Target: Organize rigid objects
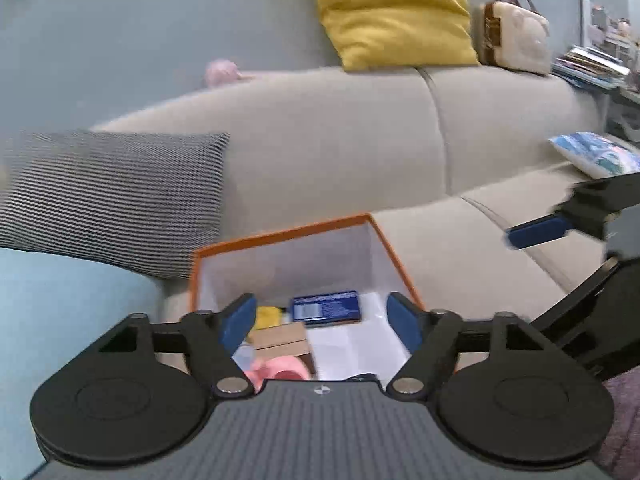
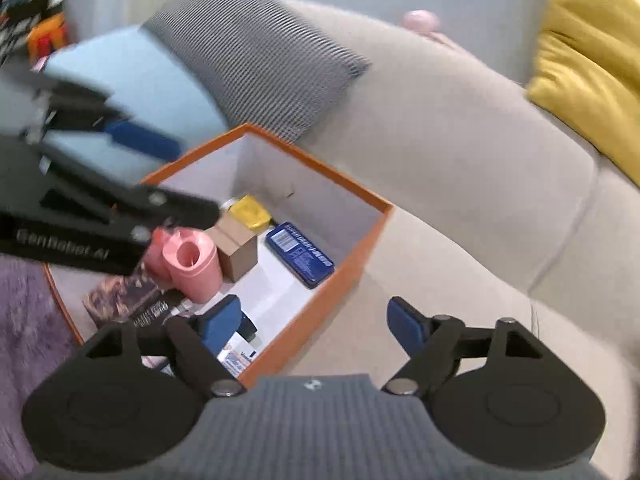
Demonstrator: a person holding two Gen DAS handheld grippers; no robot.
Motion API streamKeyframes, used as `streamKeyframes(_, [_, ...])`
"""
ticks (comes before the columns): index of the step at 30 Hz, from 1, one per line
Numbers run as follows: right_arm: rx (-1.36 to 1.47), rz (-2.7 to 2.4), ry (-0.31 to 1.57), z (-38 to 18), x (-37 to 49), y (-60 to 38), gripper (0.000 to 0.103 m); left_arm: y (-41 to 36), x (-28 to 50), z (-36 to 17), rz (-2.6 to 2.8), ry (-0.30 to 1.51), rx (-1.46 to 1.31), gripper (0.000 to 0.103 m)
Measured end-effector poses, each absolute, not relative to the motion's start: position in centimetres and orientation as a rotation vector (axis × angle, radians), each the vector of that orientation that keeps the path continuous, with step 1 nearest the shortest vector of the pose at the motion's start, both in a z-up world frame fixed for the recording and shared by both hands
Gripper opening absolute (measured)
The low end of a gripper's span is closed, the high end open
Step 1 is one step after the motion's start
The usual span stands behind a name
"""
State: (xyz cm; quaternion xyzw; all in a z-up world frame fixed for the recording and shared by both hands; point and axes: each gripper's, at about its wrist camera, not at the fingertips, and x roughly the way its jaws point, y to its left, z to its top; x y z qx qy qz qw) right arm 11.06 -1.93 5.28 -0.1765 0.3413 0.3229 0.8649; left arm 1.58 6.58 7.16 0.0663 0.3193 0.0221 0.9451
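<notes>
An orange-rimmed box [image 1: 288,232] [image 2: 372,236] with white walls sits on a beige sofa. Inside lie a blue tin [image 1: 326,307] [image 2: 300,254], a yellow item [image 1: 267,316] [image 2: 250,210], a brown cardboard box [image 1: 280,338] [image 2: 238,254], a pink cup [image 1: 280,370] [image 2: 194,262], a dark booklet [image 2: 128,300] and a white packet [image 2: 238,356]. My left gripper [image 1: 322,322] is open and empty above the box's near side. My right gripper [image 2: 316,326] is open and empty, straddling the box's right wall.
A striped grey cushion [image 1: 116,196] [image 2: 256,60] and a light blue cushion [image 1: 60,320] [image 2: 132,92] lie left of the box. A yellow cushion [image 1: 392,12] [image 2: 588,68] and a cream bag [image 1: 516,36] rest on the sofa back [image 1: 340,140]. A purple blanket [image 2: 24,340] lies at near left.
</notes>
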Motion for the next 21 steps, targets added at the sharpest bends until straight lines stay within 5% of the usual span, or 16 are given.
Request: streamKeyframes(21, [-0.069,0.401,0.564,4.9,1.1,-8.1,0.101,4.1,-6.7,5.2,0.322,0.617,-0.056,0.098])
